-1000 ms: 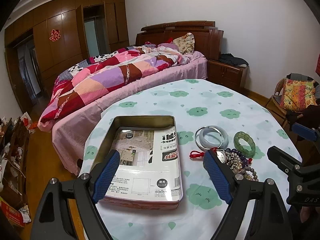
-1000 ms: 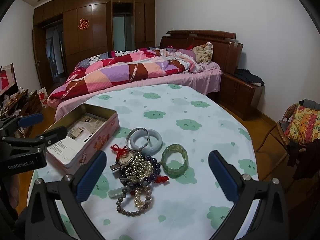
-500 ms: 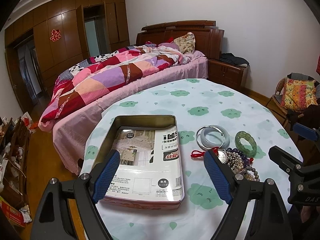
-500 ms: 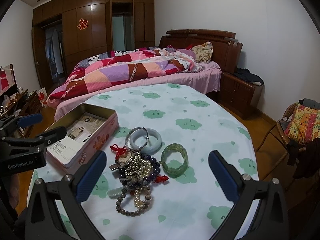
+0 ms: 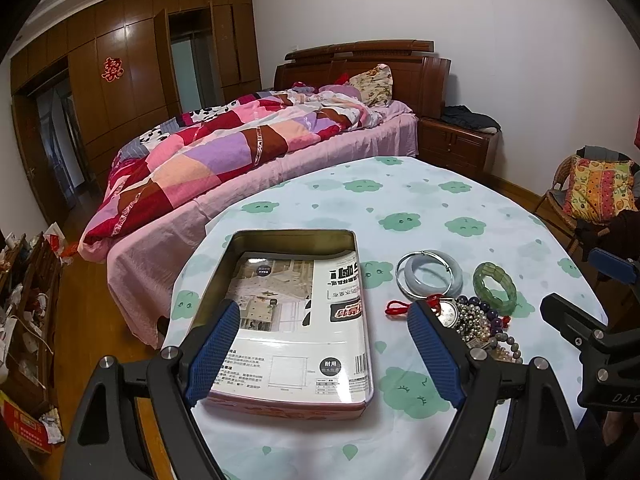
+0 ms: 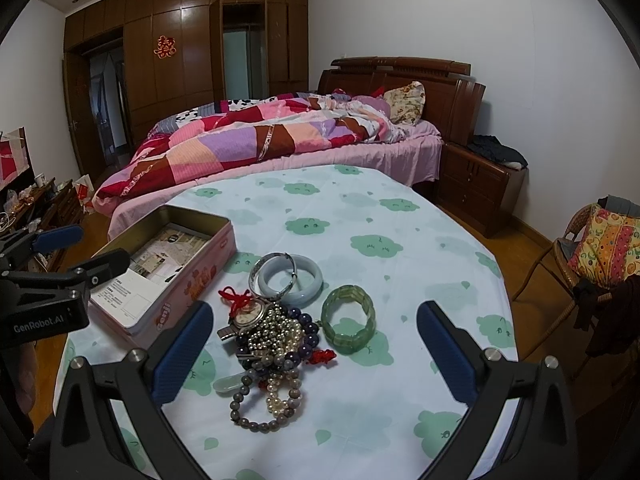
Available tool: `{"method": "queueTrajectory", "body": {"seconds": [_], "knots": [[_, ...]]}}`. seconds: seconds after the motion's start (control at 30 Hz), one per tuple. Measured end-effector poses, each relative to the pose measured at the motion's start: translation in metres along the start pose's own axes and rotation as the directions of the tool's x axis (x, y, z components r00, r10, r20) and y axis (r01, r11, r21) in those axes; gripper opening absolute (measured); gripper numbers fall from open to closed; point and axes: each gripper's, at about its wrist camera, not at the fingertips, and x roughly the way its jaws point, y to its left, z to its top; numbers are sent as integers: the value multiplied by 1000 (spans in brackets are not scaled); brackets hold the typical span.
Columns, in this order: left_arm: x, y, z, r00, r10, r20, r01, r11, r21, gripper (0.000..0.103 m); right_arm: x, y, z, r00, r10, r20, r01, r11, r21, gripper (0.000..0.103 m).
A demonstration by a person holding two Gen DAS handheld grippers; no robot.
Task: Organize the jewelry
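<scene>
An open tin (image 5: 288, 316) is lying at the left of the cloth-covered table (image 6: 360, 216), its long axis running away toward the bed (image 6: 280, 136). The left gripper (image 5: 324, 344) is hovering level over the tin's near end, fingers spread wide, holding nothing. A jewelry pile (image 6: 272, 336) is sitting right of the tin, a green bracelet (image 6: 348, 314) just beside it. The right gripper (image 6: 312, 344) is hanging level above the pile, fingers parted wide and empty.
</scene>
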Motion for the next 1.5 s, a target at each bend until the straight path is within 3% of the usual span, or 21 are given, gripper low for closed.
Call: {"method": "queueTrajectory", "body": {"seconds": [1.07, 1.23, 1.43, 1.5], "knots": [[0, 6, -3, 1000, 0, -8, 0, 1000, 1, 86, 2, 0, -1, 1000, 1, -8, -1, 1000, 3, 103], [3, 12, -9, 999, -21, -27, 21, 1000, -6, 86, 8, 0, -13, 1000, -4, -18, 4, 1000, -20, 102], [14, 14, -17, 998, -45, -45, 44, 999, -17, 86, 21, -6, -36, 996, 24, -91, -26, 999, -26, 77], [18, 8, -18, 997, -55, -58, 55, 998, -13, 86, 24, -5, -42, 992, 47, -119, -51, 998, -28, 64]]}}
